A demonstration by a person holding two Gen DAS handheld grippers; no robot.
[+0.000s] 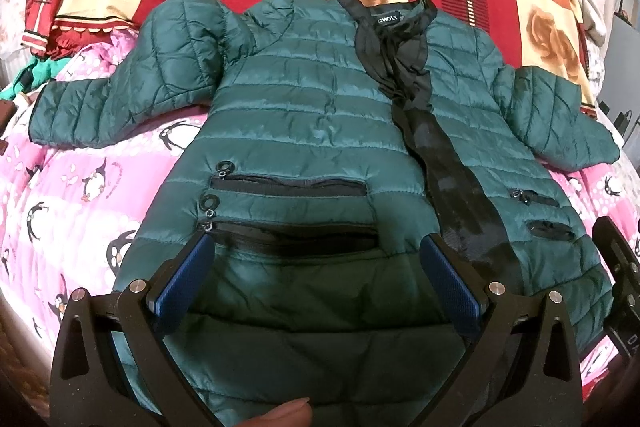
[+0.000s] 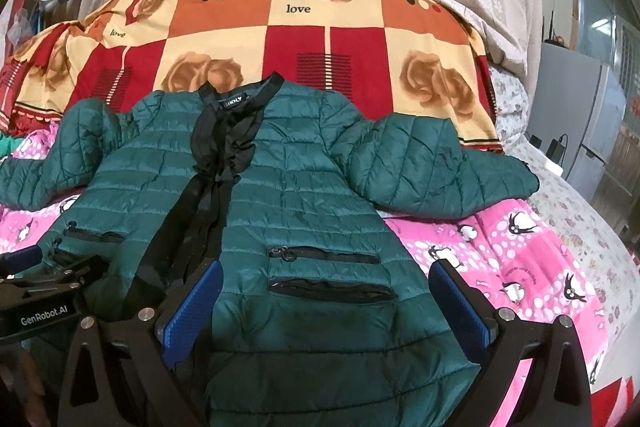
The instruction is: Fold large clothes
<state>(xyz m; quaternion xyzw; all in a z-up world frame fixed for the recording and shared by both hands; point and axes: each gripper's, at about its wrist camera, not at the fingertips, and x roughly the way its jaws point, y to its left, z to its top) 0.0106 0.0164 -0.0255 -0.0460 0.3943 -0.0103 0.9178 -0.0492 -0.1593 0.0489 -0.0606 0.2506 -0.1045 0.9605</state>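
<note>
Jacket (image 1: 304, 115): green quilted puffer lying face up and open on the bed, collar away from the cameras, hem nearest them.
Left sleeve (image 1: 116, 99): spread out from the jacket's left shoulder over the pink penguin quilt (image 1: 80, 195), bent and puckered near the shoulder.
Left claw (image 1: 316, 275): wide, empty, hovering over the jacket's hem below the two left zip pockets (image 1: 288, 207); a fingertip shows at the frame's bottom edge.
Placket (image 1: 436, 155): black lining strip running from the jacket's collar down to the hem, bunched just below the collar label.
Right claw (image 2: 326, 301): wide, empty, over the jacket's right hem panel below the right pockets (image 2: 328, 271).
Right sleeve (image 2: 436, 167): stretched out from the jacket's right shoulder, cuff reaching the quilt's edge.
Blanket (image 2: 280, 39): red and orange checked, heaped beyond the jacket's collar.
Step, as judged: folding not yet begun; both claws seem placed to take the hem.
Doing it well: bite each hem corner through both layers, since slick padding slips; lift evenly; carry toward the collar; first smooth the bunched placket and bring the sleeves in, or the fold bulges.
</note>
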